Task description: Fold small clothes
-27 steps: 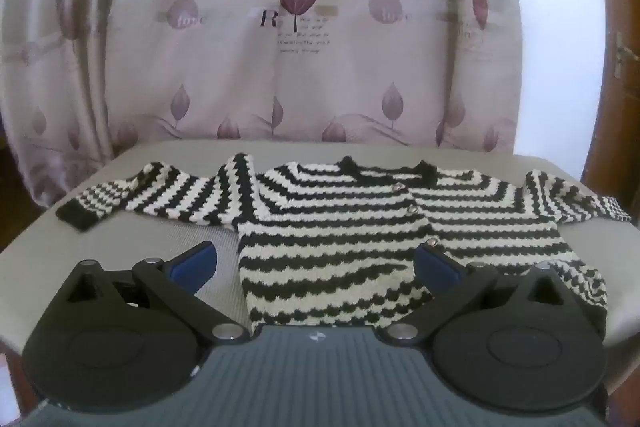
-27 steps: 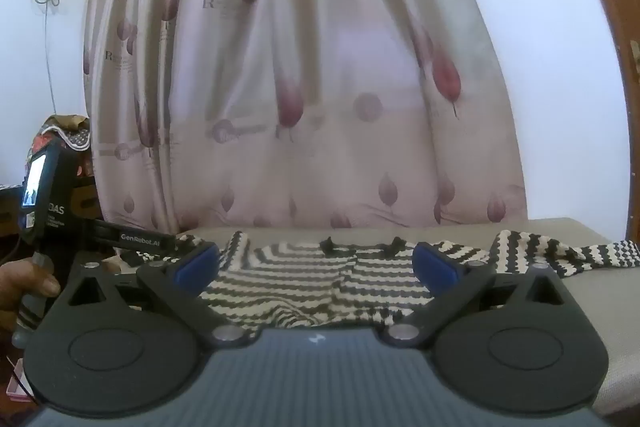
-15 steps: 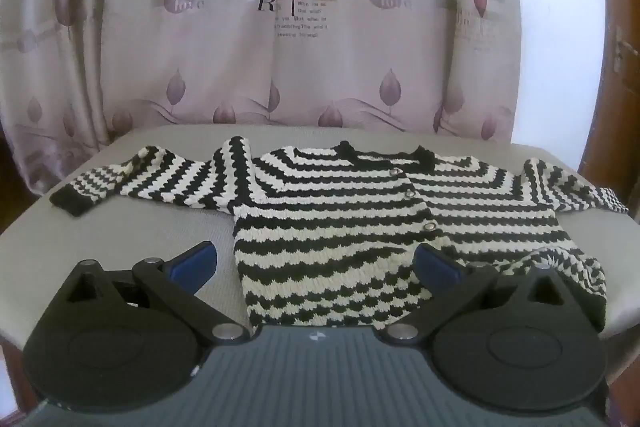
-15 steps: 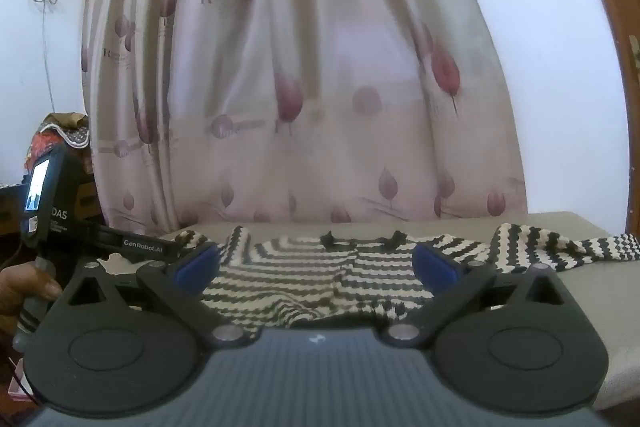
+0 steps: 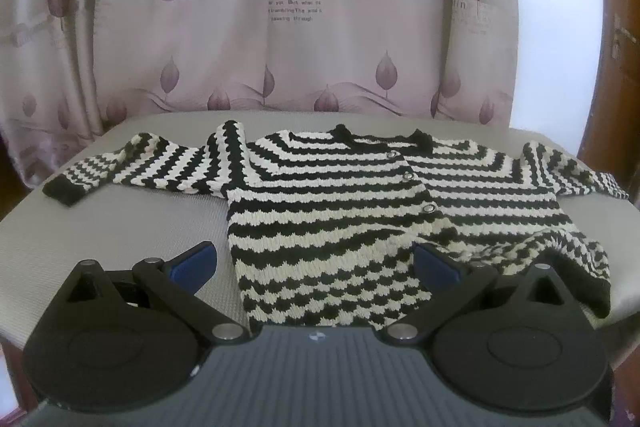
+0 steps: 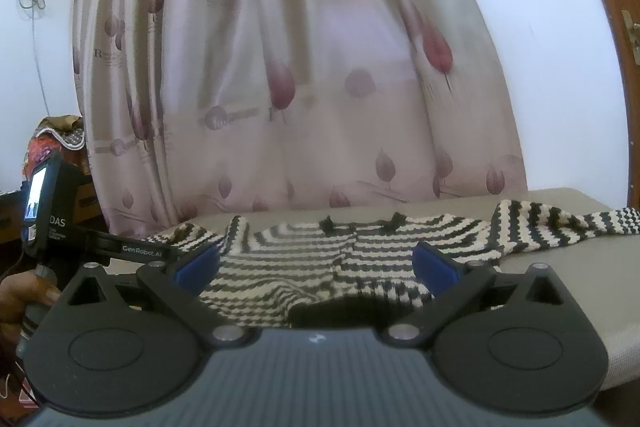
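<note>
Scene: a striped cardigan (image 5: 352, 211) lies spread flat on a grey table (image 5: 120, 227), sleeves out to both sides | Tongs: left gripper (image 5: 316, 263) and right gripper (image 6: 316, 263) both spread wide, holding nothing | Progress: no fold made yet; sleeves and body all remain to be folded

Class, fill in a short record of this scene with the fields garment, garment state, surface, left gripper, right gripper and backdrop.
garment: black-and-cream striped cardigan, buttons down the front
garment state: spread out, both sleeves out sideways, not yet folded; hem bunched at one corner
surface: grey table
left gripper: open, holds nothing
right gripper: open, holds nothing
backdrop: pink leaf-print curtain
</note>
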